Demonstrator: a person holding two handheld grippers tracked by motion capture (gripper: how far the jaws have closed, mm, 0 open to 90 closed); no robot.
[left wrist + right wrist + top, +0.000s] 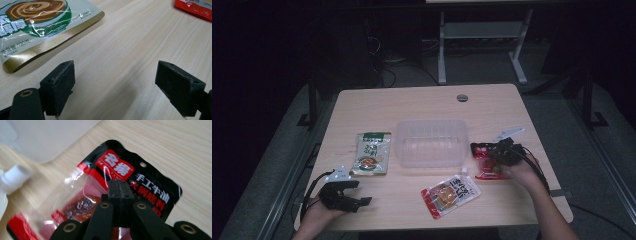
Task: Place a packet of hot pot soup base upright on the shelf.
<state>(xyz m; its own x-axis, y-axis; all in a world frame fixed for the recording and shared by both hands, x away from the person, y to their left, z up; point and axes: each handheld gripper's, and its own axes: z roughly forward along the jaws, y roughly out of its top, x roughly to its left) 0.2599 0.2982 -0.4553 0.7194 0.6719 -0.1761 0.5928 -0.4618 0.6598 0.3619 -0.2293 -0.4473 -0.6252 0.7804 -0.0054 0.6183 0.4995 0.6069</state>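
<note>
Red and black plastic, the packet [120, 177] sits under the right gripper [119, 187], whose 2 jaws are pressed flat together; in the right gripper view their tips lie over the packet's middle, and I cannot tell whether any of its film is pinched between them. From the high view this packet [482, 161] lies on the wooden table [422, 102] just right of the clear plastic tub [430, 142], with the right gripper [502, 152] on top of it. A second red pouch with a white spout [451, 194] lies in front of the tub, near the packet. The left gripper [354, 192] rests at the table's near left corner, jaws spread wide with only bare wood between them. A green and white pouch [37, 22] lies just beyond it, apart from the pads [60, 82]
</note>
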